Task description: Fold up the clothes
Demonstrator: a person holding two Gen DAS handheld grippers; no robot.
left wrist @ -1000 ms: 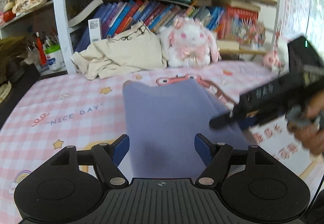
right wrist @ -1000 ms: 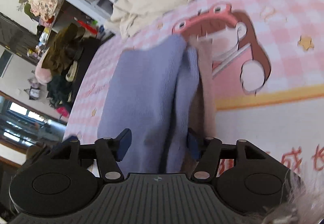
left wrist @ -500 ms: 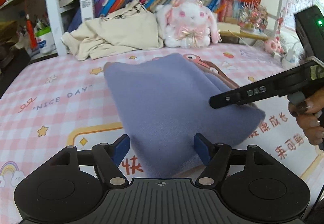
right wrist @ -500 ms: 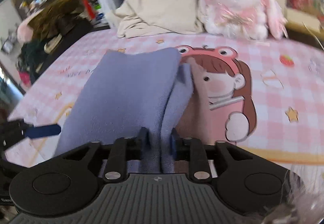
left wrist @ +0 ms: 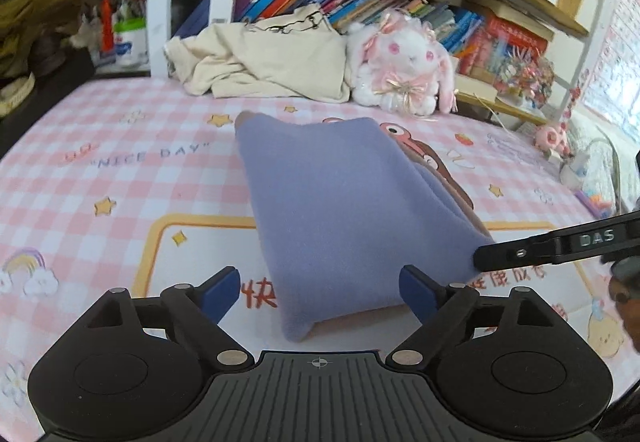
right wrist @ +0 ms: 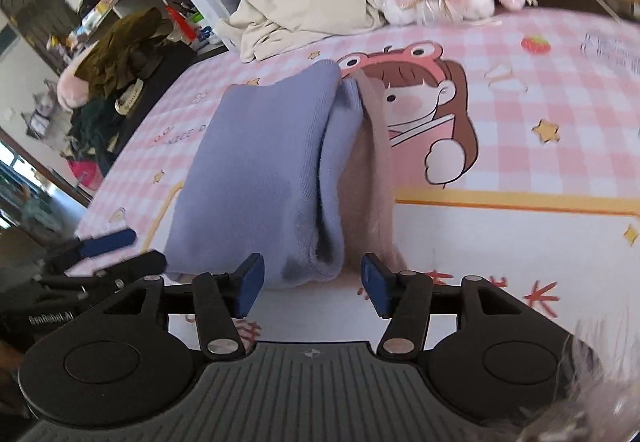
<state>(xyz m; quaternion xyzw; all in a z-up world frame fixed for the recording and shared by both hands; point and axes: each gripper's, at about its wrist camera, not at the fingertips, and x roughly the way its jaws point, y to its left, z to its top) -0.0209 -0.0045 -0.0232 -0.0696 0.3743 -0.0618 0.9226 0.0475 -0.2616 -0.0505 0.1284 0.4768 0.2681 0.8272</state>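
1. Released since half a second ago, the folded lavender garment (right wrist: 256, 170) is no longer pinched by the right hand-held gripper (right wrist: 312, 284), whose jaws now stand apart just short of the garment's near end.
2. Over the same interval the garment has been left lying on the pink checked tabletop (left wrist: 120, 178), across the cartoon girl print (right wrist: 432, 114), with layered edges showing along its right side.
3. The left hand-held gripper (left wrist: 320, 292) is held open, its blue pads either side of the near corner of the lavender garment (left wrist: 340, 210), nothing being gripped.
4. Slippage is judged the chief risk: the stacked layers look loose at the near end, so the fold could be dragged open if only the top layer were caught.
5. A brownish under-layer (right wrist: 368, 178) is seen beneath the lavender; it could be missed by a shallow grasp.
6. Further off, a cream garment (left wrist: 264, 58) and a plush rabbit (left wrist: 400, 66) lie by the bookshelf (left wrist: 160, 2), well apart, and are unlikely to be disturbed.
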